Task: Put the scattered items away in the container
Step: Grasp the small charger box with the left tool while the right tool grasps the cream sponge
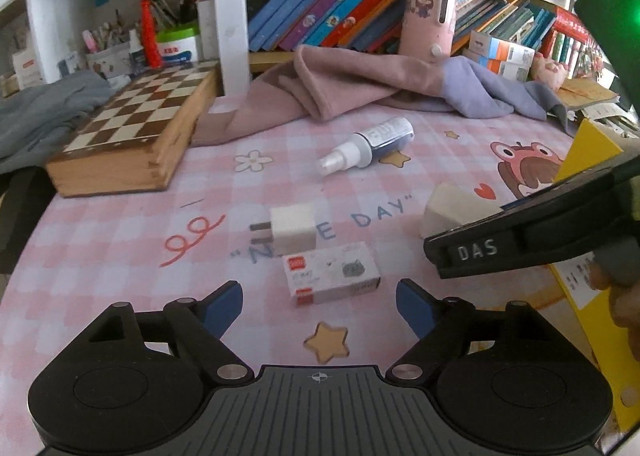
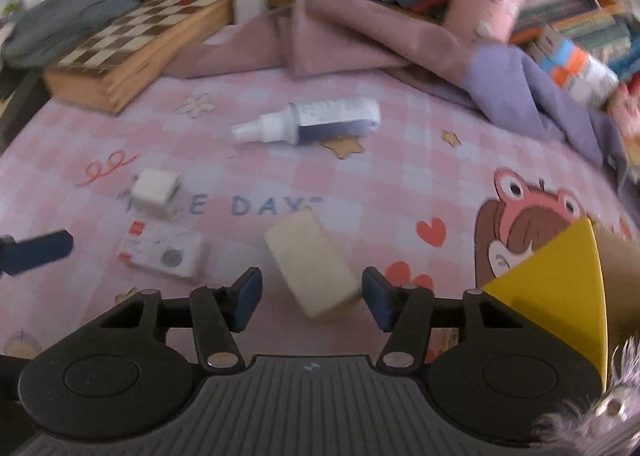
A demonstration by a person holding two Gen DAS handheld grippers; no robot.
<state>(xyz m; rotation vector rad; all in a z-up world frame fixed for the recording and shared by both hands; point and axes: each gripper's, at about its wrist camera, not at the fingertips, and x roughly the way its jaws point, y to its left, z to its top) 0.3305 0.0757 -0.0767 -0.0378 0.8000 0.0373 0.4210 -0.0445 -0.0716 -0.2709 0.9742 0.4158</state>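
On the pink checked mat lie a small white box with a red label point(image 1: 332, 280), a white charger plug point(image 1: 294, 228), a spray bottle point(image 1: 368, 146) on its side and a cream block point(image 2: 312, 268). My left gripper point(image 1: 319, 302) is open, and the small box sits just ahead between its blue fingertips, untouched. My right gripper point(image 2: 313, 296) is open around the near end of the cream block; its right pad is close to the block and its left pad stands clear. The yellow container point(image 2: 560, 288) stands at the right edge.
A wooden chessboard case point(image 1: 132, 136) lies at the back left beside grey cloth point(image 1: 44, 112). Pink and purple cloth point(image 1: 340, 84) is bunched along the back under a shelf of books point(image 1: 340, 4), with a pink cylinder point(image 1: 430, 12) standing on it.
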